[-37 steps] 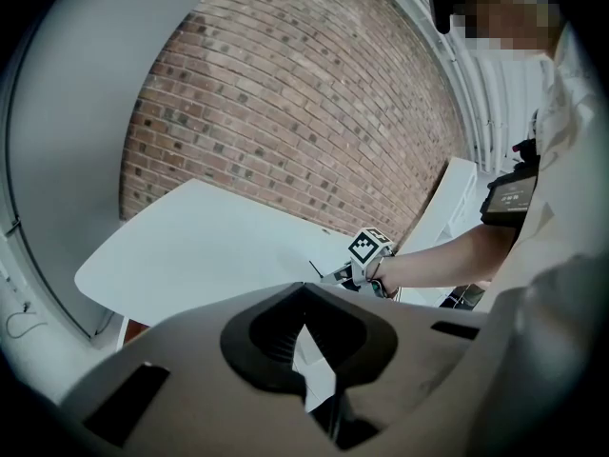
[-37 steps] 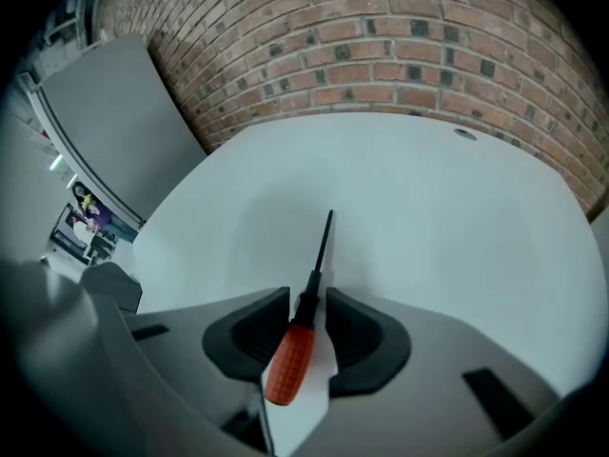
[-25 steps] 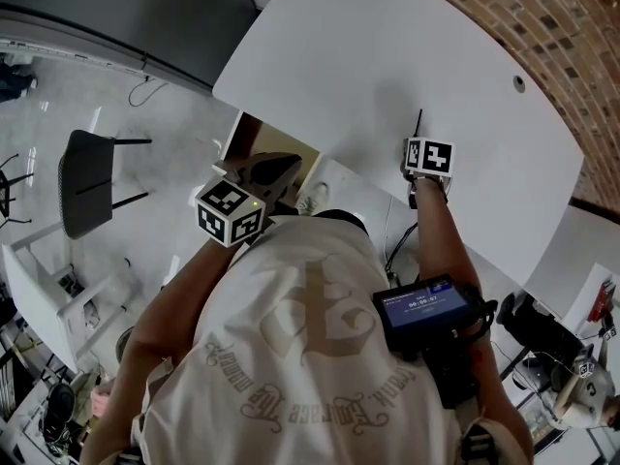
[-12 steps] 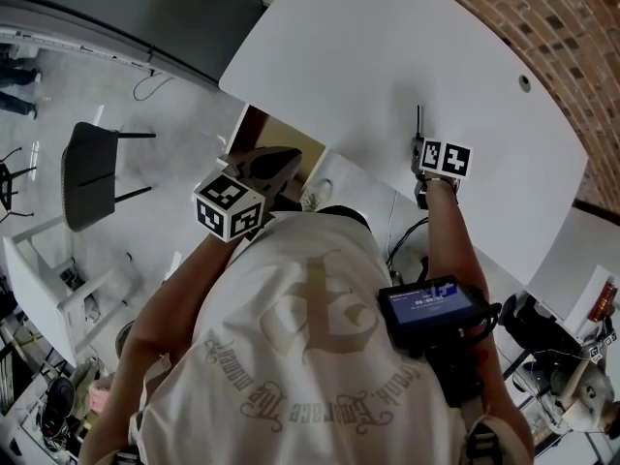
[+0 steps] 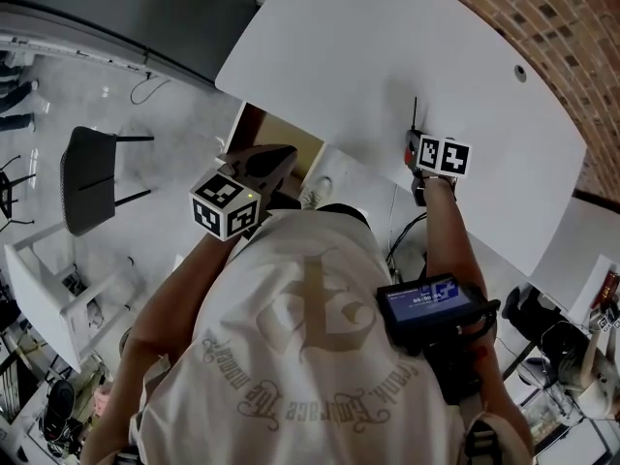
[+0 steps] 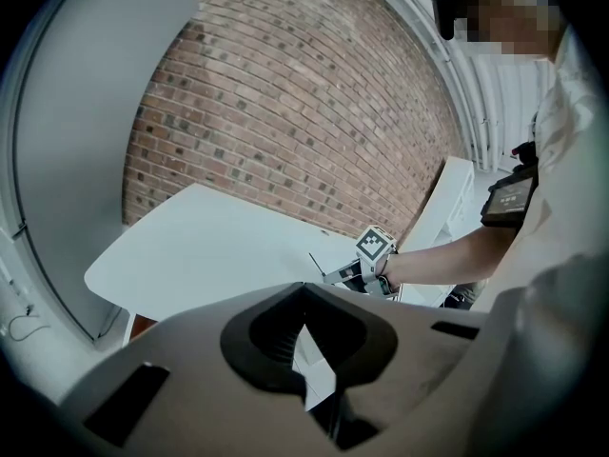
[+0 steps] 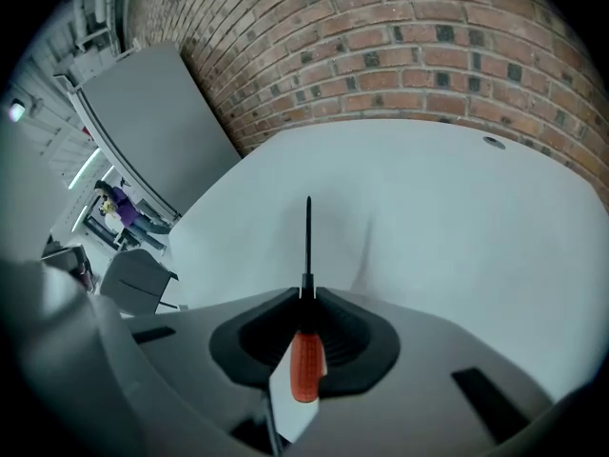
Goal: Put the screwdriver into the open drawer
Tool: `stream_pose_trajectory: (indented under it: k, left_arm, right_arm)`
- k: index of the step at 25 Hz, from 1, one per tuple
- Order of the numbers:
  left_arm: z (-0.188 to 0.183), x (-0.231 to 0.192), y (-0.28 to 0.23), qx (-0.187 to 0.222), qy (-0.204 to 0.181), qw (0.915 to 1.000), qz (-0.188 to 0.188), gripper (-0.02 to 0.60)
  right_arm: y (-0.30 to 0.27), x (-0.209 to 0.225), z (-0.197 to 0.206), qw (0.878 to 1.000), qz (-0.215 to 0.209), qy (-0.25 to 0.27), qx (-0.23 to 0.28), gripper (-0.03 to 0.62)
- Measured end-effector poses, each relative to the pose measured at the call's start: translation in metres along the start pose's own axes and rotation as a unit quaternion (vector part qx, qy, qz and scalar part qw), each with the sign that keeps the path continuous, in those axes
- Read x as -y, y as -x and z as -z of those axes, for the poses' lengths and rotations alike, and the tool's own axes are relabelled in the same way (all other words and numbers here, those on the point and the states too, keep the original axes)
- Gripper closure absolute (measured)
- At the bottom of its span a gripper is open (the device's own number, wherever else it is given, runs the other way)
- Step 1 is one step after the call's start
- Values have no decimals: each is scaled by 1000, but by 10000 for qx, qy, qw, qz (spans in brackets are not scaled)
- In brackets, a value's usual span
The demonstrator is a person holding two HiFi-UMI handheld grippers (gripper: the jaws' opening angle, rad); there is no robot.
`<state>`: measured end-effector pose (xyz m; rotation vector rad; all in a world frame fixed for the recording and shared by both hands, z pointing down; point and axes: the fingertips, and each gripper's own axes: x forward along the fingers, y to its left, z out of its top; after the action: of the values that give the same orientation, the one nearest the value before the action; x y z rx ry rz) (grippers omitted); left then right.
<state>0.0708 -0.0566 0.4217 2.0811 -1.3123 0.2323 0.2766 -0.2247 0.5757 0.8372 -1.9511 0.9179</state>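
Note:
The screwdriver (image 7: 304,365) has an orange-red handle and a thin black shaft. It lies between the jaws of my right gripper (image 7: 306,298), which have just been closing and now press on the handle. Its shaft points out over the white table (image 7: 447,227). From the head view, my right gripper (image 5: 413,145) is at the table's near edge with the shaft (image 5: 415,114) sticking out ahead. The open drawer (image 5: 276,129) shows its brown inside under the table's left end. My left gripper (image 5: 281,155) hovers just in front of the drawer, its jaws together and empty.
A brick wall (image 5: 542,27) curves behind the table, which has a small cable hole (image 5: 520,73). A dark chair (image 5: 87,177) stands on the floor at the left, with white shelving (image 5: 48,289) below it. A grey panel (image 5: 145,8) stands at the back left.
My right gripper has shifted slightly right and tilted further down over the screwdriver. The left gripper has stayed by the drawer.

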Motion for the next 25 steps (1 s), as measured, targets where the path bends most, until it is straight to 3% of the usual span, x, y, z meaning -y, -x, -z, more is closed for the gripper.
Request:
stream_pose_trajectory:
  k: [25]
  left_arm:
    - [16,-20,37,-38,32,10000,-56,561]
  right_arm:
    - [5,-70,-7,9969,-588,-159,497,528]
